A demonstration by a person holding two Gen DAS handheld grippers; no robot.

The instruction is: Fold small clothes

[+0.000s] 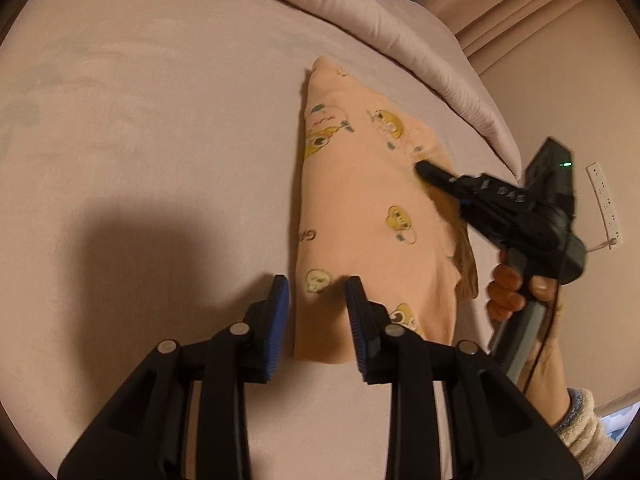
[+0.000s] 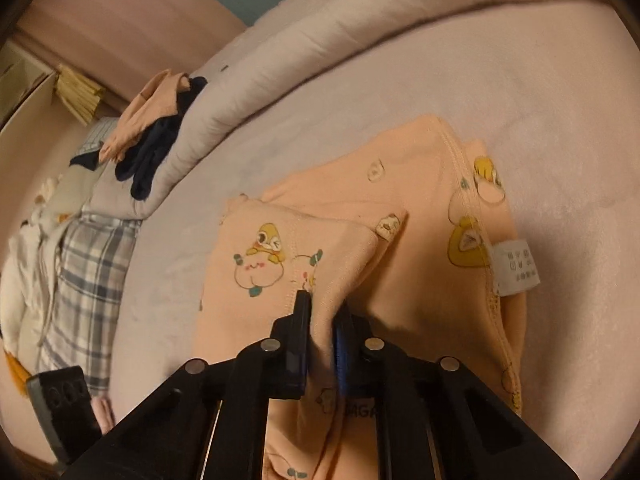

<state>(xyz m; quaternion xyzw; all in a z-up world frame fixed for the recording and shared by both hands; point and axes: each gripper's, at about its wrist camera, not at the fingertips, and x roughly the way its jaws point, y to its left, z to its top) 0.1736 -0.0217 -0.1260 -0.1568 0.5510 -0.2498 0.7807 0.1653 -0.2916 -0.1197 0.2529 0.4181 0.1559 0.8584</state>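
Pinching soft peach printed garment (image 2: pixel 288 248), right tongs (image 2: pixel 320 304) closed.

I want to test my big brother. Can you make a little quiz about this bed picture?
1. True or false: the right gripper is pinching the peach cotton garment printed with yellow cartoon animals.
2. Which best describes the left gripper? A) shut on the garment B) open above the garment's edge C) holding a sock
3. Fill in: a small white ____ is sewn at the garment's seam.

Key: 1 true; 2 B; 3 label. The left pads stand apart with nothing gripped.
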